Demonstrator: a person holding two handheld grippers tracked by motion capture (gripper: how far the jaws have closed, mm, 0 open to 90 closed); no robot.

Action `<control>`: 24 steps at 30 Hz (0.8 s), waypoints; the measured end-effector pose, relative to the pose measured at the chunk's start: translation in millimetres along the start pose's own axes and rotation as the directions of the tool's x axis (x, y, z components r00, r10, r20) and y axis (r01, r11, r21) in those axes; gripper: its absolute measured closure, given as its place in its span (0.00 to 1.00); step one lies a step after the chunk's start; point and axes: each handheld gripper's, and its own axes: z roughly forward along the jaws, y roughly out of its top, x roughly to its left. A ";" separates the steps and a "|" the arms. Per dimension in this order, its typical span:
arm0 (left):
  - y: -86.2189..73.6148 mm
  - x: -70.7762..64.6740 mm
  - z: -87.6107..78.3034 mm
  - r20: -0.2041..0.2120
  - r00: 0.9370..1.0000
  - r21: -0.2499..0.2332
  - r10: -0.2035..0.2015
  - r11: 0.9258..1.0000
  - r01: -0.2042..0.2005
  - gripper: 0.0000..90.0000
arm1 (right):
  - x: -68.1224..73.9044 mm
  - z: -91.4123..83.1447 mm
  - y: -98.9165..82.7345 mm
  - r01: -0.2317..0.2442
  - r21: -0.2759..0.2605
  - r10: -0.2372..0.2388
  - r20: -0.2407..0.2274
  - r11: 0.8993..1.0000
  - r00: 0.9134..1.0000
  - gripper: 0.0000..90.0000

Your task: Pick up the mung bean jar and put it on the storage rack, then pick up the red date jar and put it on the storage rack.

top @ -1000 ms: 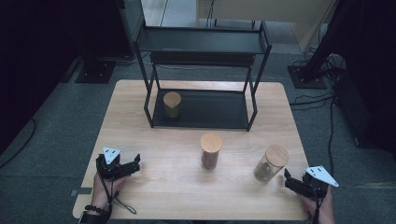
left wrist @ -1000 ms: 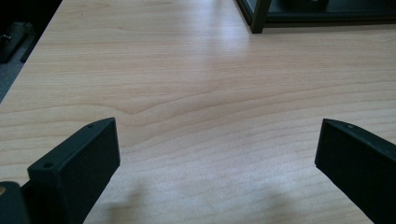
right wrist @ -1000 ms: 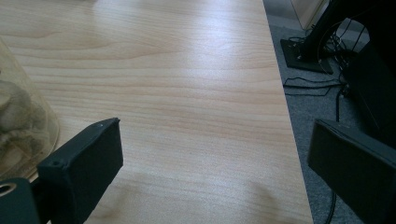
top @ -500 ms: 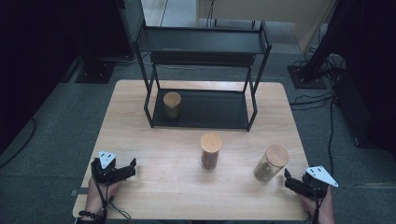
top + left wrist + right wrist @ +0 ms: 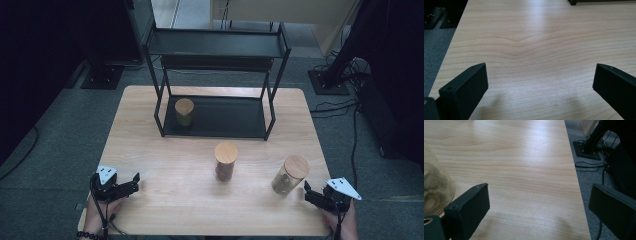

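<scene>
1. Our left hand-held gripper [image 5: 131, 181] and right hand-held gripper [image 5: 311, 193] sit at the desk's [image 5: 165, 160] near corners, jaws wide apart and empty, with bare wood ahead.
2. A second jar [image 5: 225, 161] and the rack [image 5: 215, 116] stand farther off.
3. The nearest jar [image 5: 289, 175], clear with a wooden lid, stands just beside our right hand-held gripper.
</scene>
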 end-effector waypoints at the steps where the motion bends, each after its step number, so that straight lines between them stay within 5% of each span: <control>1: 0.0 0.0 0.0 0.000 1.000 0.000 0.001 1.000 -0.001 0.00 | 0.1 -0.1 0.0 0.001 0.000 -0.001 0.001 1.000 1.000 0.04; 9: 0.1 1.3 0.3 0.010 1.000 0.004 -0.010 1.000 0.010 0.00 | 0.6 0.0 0.0 0.006 0.001 -0.006 0.004 1.000 1.000 0.04; 15: 0.0 1.8 0.0 0.017 1.000 0.002 -0.013 1.000 0.013 0.00 | -4.9 -0.3 0.1 -0.053 0.008 0.053 -0.036 0.999 0.998 0.04; 24: 0.2 3.8 0.6 0.038 0.999 0.007 -0.025 1.000 0.024 0.00 | -0.9 -7.7 1.1 -0.055 0.012 0.055 -0.035 0.998 0.998 0.04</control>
